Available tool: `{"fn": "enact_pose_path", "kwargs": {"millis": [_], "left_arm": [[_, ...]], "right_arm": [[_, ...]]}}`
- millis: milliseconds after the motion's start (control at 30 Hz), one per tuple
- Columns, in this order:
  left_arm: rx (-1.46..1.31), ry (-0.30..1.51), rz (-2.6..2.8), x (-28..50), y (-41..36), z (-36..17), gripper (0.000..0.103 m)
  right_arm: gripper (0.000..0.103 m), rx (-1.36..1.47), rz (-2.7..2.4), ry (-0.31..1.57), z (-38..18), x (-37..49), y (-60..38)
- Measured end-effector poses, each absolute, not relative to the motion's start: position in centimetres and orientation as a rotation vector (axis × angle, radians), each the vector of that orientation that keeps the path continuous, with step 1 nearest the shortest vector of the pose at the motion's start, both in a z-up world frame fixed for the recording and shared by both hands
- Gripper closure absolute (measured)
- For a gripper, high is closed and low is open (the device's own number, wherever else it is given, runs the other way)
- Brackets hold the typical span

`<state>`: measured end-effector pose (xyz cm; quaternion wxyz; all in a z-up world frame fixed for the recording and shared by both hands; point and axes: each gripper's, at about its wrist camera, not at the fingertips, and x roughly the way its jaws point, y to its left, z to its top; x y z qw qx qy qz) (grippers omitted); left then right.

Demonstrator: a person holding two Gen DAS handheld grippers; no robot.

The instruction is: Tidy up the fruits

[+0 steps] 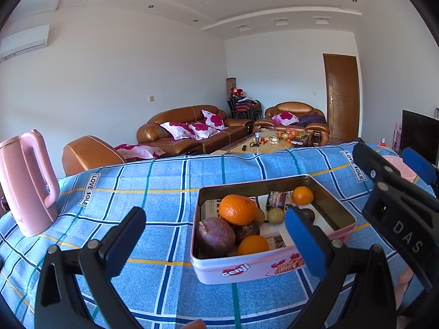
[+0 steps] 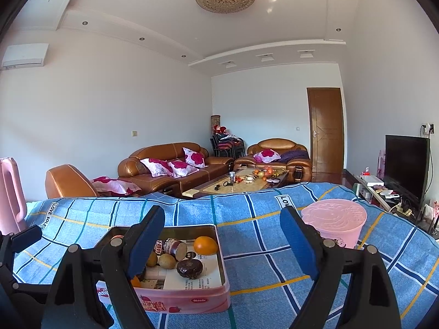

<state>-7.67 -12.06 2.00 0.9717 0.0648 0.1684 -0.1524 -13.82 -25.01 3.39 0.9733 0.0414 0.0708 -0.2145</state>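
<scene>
A pink tin (image 1: 247, 270) stands on the blue checked cloth, lined with printed paper. In it lie three oranges, the largest (image 1: 237, 209) on top at the left, a purple fruit (image 1: 215, 235) and a small yellowish fruit (image 1: 275, 215). My left gripper (image 1: 215, 216) is open just in front of the tin, and nothing is between its fingers. In the right wrist view the tin (image 2: 192, 298) is at the lower left with an orange (image 2: 205, 245), a dark round fruit (image 2: 189, 268) and a wrapped packet (image 2: 171, 246). My right gripper (image 2: 222, 216) is open and empty, to the right of the tin.
A pink kettle (image 1: 27, 181) stands at the table's left end. An upturned pink tub (image 2: 334, 219) sits at the far right of the cloth. Beyond the table are brown sofas, a low table with clutter, a door and a television (image 2: 406, 164).
</scene>
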Motion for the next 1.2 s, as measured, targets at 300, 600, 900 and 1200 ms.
{"fn": "enact_pose_path", "kwargs": {"millis": [300,600,900,1200], "left_arm": [[0.130,0.341,-0.307,-7.65,-12.07,2.02,0.000],[0.131,0.342,-0.307,-7.65,-12.10,2.01,0.000],[0.128,0.365,-0.302,-7.51,-12.23,1.79,0.000],[0.112,0.376,-0.311,-7.16,-12.19,1.75,0.000]], "right_arm": [[0.016,0.092,-0.436,0.148,3.38,-13.77,-25.29],[0.016,0.095,-0.437,0.154,3.37,-13.64,-25.35],[0.016,0.099,-0.441,0.159,3.30,-13.58,-25.31],[0.016,0.109,-0.456,0.165,3.25,-13.65,-25.56]]}}
